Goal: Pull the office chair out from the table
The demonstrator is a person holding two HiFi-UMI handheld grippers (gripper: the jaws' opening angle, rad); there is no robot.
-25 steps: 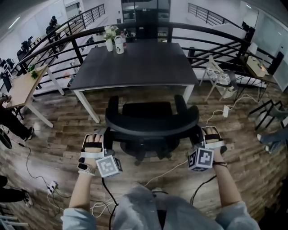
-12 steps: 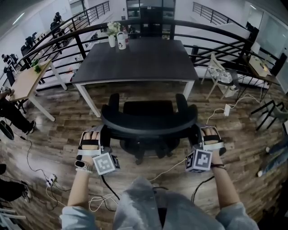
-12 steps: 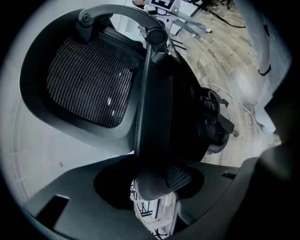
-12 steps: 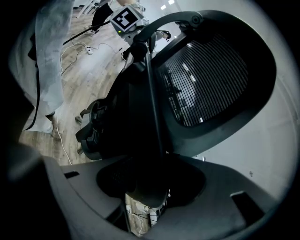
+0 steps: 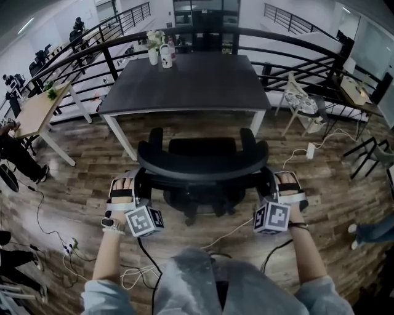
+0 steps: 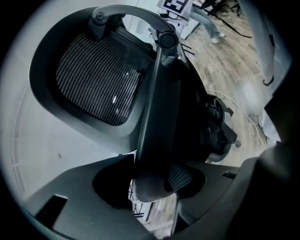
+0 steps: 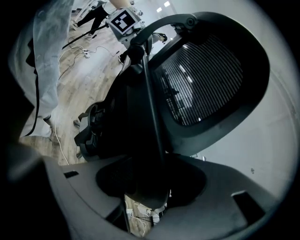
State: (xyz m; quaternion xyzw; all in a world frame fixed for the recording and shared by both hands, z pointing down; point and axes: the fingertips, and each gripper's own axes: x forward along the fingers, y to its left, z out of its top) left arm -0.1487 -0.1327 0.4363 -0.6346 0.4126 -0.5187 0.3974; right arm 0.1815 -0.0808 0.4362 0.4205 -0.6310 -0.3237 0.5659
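Head view: camera on the person's head, well above the scene, facing forward and steeply down. It covers the chair [image 5: 203, 161] from above and behind, the surface [image 5: 184, 86] past it and the floor [image 5: 68, 184] around.
Left gripper view: camera on the left tool [image 5: 140, 183], right up against the chair's back, looking along the jaws.
Right gripper view: same on the right tool [image 5: 269, 182], mirrored.
Shared: all three see the chair back. Each gripper view also catches the opposite tool's marker cube [image 6: 174, 4] near its top edge.
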